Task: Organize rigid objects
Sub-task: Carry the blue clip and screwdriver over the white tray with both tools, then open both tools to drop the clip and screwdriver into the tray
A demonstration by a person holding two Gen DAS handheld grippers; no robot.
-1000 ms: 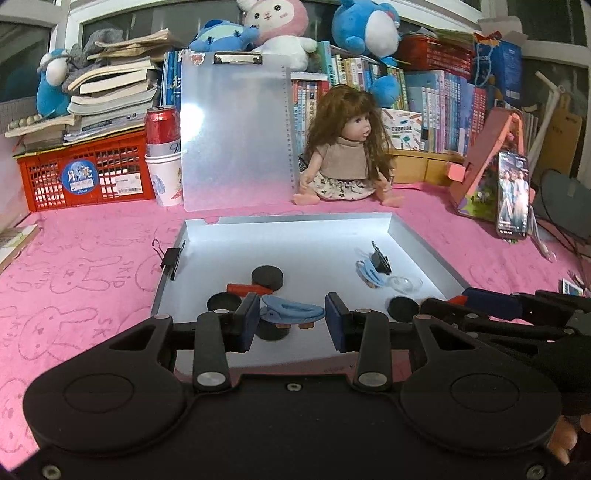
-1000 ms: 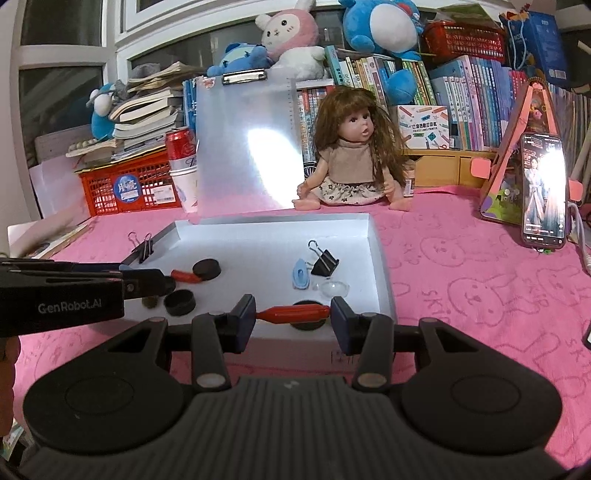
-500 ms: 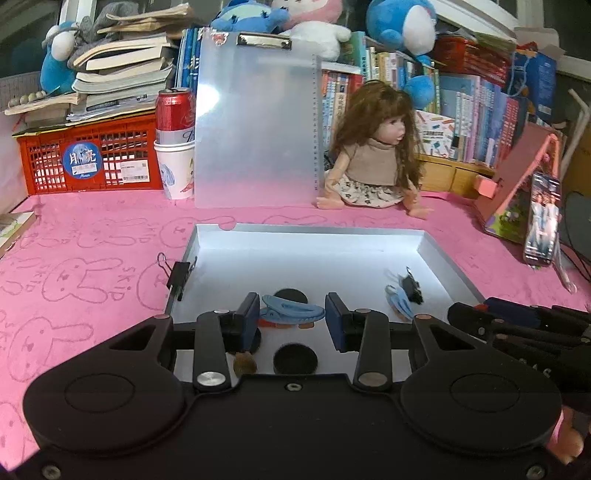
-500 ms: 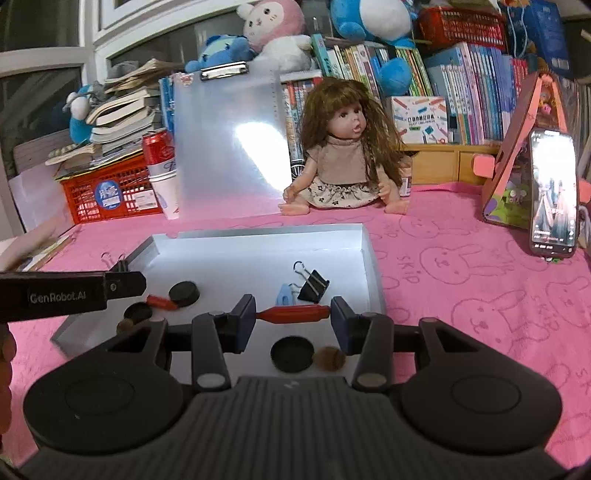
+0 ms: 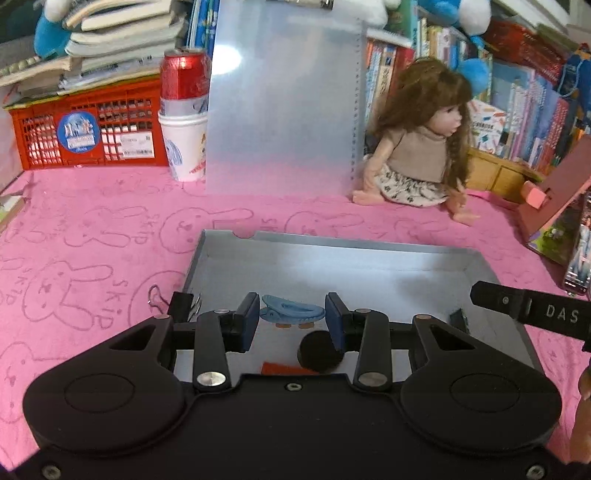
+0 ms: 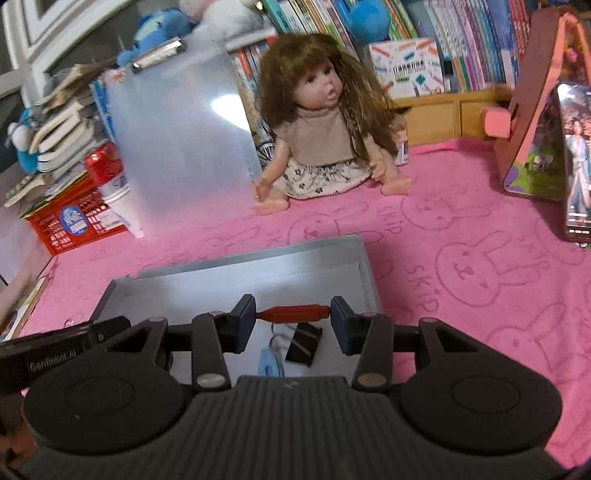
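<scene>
A pink cloth with rabbit outlines covers the table. Along the back stand rows of books, a red crate under stacked books, a frosted clipboard catching a bright glare, a seated doll and plush toys; a white window frame shows upper left

Red piece mostly hidden behind claw body; book stack blurred, cut off.

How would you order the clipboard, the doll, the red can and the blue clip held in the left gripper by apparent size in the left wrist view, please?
1. clipboard
2. doll
3. red can
4. blue clip
Can versus clip is unsure: the clip sits far nearer the camera.
</scene>
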